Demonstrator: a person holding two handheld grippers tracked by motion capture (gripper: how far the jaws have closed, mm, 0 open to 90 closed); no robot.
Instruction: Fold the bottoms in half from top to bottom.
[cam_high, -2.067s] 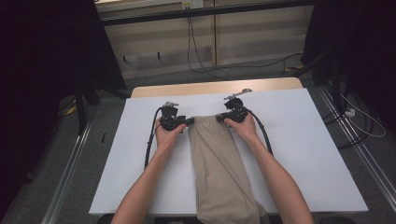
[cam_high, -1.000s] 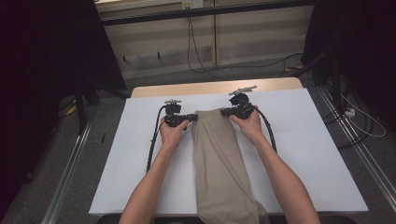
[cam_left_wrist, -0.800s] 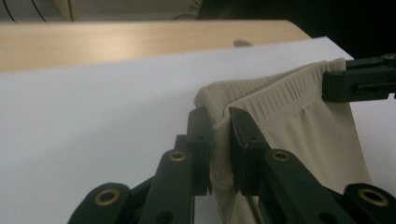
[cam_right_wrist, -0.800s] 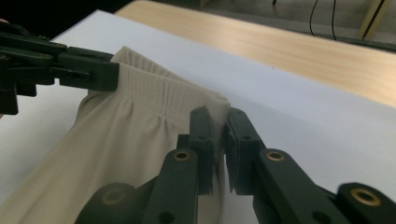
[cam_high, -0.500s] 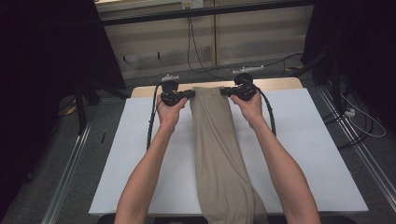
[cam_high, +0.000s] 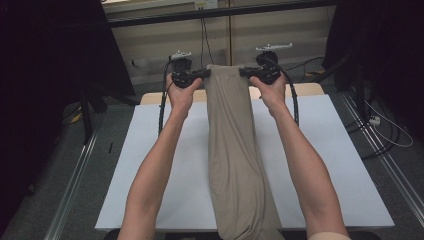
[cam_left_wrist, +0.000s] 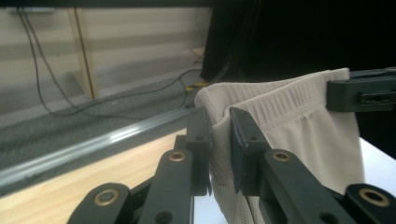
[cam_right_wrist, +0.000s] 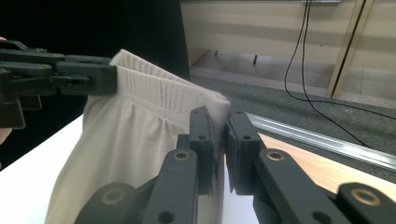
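the step in hand looked like lifting the beige trousers (cam_high: 235, 150) by the waistband (cam_left_wrist: 285, 100) to hang them full length above the white surface (cam_high: 150, 165). the elastic waistband was stretched level between the two tools, held up beyond the far edge of the surface, while the legs draped down over the white sheet and off its near edge, where their ends ran out of the high view.

the left hand-held gripper (cam_high: 200, 75) had its jaws nearly closed, pinching one corner of the waistband, with a fold of ribbed fabric caught between the pads. the right hand-held gripper (cam_high: 248, 73) was likewise nearly closed on the opposite corner (cam_right_wrist: 217, 105). both grips appeared to sit close to the fabric's edge, though how deep the cloth ran between the pads was hard to tell.

the next move probably called for keeping both pinches firm and the waistband taut, then lowering or folding the garment evenly so neither corner slipped.
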